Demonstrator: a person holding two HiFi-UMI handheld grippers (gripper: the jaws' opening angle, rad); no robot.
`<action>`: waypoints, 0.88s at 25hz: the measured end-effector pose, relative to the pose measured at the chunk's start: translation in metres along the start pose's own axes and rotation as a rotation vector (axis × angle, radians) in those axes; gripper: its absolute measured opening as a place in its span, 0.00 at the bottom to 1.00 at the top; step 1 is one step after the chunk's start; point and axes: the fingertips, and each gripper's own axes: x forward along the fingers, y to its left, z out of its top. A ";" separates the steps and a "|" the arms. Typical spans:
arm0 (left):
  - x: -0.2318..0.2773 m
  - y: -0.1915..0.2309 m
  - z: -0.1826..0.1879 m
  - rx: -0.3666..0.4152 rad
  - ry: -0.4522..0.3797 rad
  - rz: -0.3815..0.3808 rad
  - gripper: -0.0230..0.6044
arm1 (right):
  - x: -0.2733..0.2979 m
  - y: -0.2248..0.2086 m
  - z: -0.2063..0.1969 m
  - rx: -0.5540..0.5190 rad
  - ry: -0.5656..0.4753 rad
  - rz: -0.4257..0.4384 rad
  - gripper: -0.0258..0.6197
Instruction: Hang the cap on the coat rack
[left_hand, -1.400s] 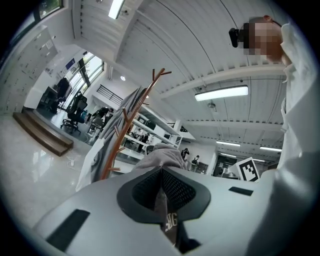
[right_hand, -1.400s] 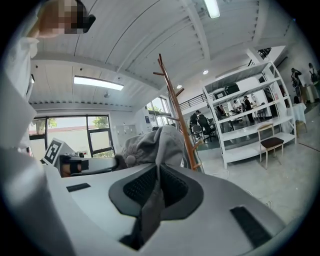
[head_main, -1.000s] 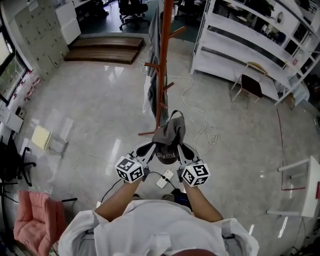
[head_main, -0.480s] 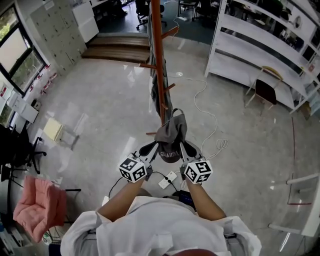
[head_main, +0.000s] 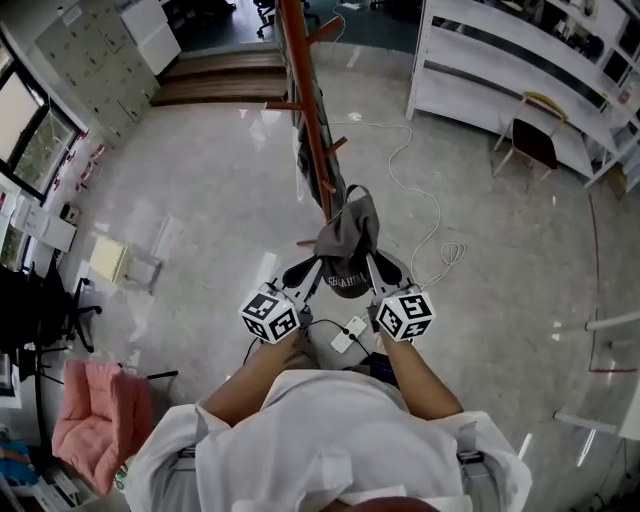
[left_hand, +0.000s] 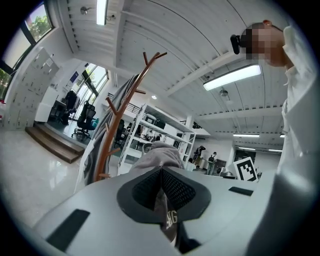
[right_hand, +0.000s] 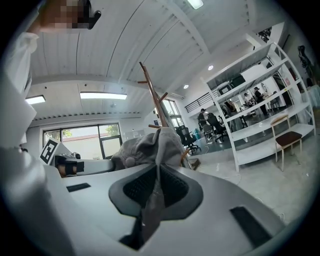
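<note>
Cap (head_main: 348, 243) is held up just short of the rack (head_main: 303, 110). The left gripper (head_main: 303, 274) and right gripper (head_main: 388, 270) are each clamped on its fabric. A low peg (head_main: 306, 241) is probably nearest. To hang it, keep the cap spread, raise its opening over a peg tip, lower it, then release both sides together.

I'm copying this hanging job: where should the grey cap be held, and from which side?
Probably the lower rim of the cap, pinched at both sides from the person's side, as the left gripper and right gripper do now, both shut on fabric. The soft crown sags, so two grips keep it spread, and its far side is free toward the coat rack.
</note>
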 end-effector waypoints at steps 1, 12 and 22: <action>0.000 0.005 0.002 0.000 0.005 -0.016 0.07 | 0.006 0.001 0.000 -0.003 0.000 -0.014 0.09; 0.009 0.070 0.012 -0.014 0.073 -0.101 0.07 | 0.071 0.007 -0.019 -0.026 0.034 -0.118 0.09; 0.030 0.125 -0.026 -0.003 0.141 -0.095 0.07 | 0.120 -0.019 -0.067 -0.039 0.105 -0.126 0.09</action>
